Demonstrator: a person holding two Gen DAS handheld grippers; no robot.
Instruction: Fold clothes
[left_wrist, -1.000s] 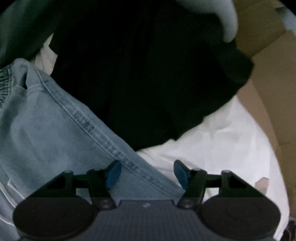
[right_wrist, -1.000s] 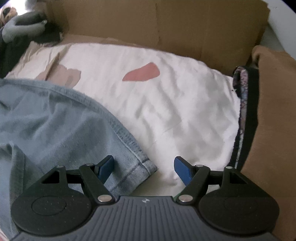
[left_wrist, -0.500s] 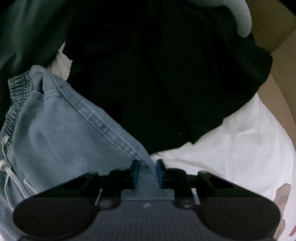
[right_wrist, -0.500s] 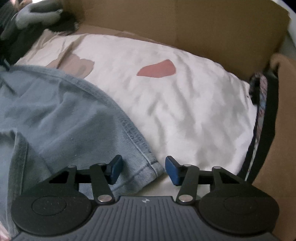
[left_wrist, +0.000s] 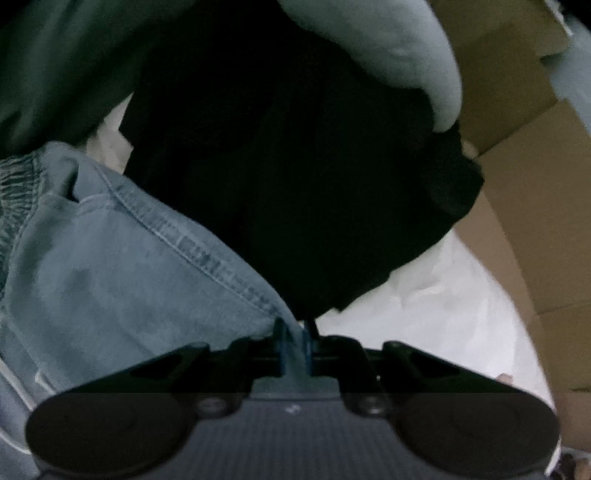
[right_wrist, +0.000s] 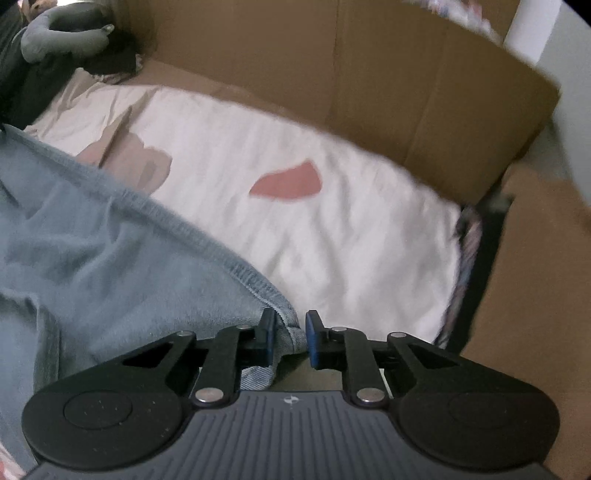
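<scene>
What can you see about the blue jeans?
The jeans are light blue denim, soft and crumpled, with stitched seams, a gathered waistband and a white cord at the left tool's view edge. They lie on a white sheet, beside black clothes. The left tool is shut on a seam edge. The right tool has a hem corner between its fingers, nearly closed.

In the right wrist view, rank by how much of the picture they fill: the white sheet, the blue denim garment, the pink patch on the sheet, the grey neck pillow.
1. White sheet and blue denim garment: similar; denim sits nearer the camera, so unranked.
2. Grey neck pillow, far corner.
3. Pink patch, slightly smaller.
</scene>
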